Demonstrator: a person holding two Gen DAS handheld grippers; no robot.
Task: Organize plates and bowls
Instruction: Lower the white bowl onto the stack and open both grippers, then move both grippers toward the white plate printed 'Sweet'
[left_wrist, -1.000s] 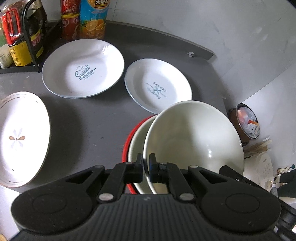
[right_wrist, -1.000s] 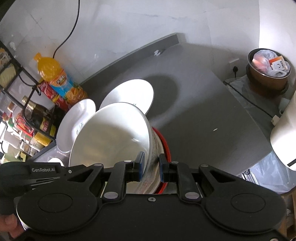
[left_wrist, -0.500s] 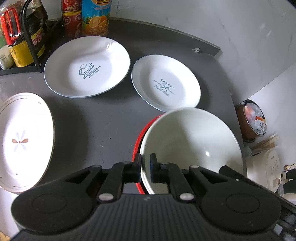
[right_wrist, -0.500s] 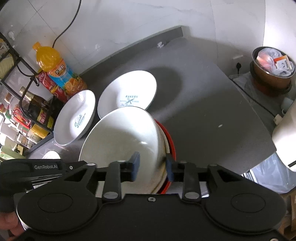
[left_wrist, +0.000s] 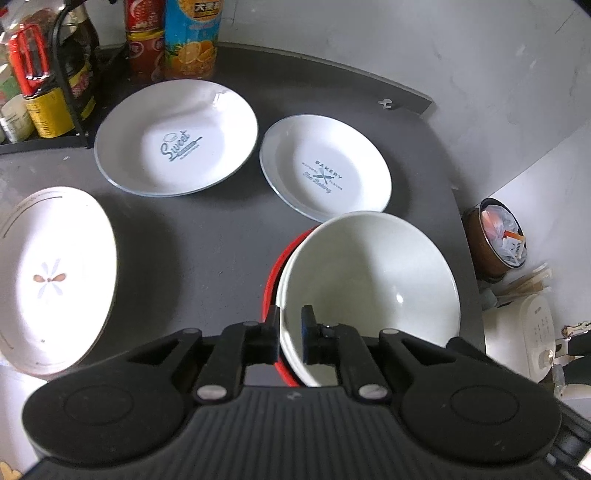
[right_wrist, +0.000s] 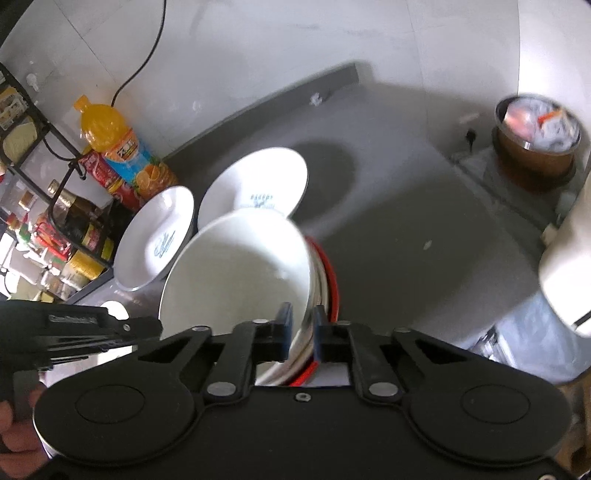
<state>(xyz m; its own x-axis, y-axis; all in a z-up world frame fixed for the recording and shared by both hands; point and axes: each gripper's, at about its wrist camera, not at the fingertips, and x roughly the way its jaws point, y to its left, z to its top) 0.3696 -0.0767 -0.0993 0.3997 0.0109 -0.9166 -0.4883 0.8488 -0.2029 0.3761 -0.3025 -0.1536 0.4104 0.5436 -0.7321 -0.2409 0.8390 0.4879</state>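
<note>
While both tongs straddle its rim, white bowl (left_wrist: 369, 280) upright, nested in red bowl (left_wrist: 271, 280)

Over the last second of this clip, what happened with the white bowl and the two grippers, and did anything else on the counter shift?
The white bowl, tilted up a second ago, has come down to nest in the red-rimmed stack. The left gripper still straddles its near rim, jaws slightly wider. The right gripper opened briefly, then narrowed around the stack's rim. The Sweet plate, Bakery plate and flower plate stayed put.
</note>
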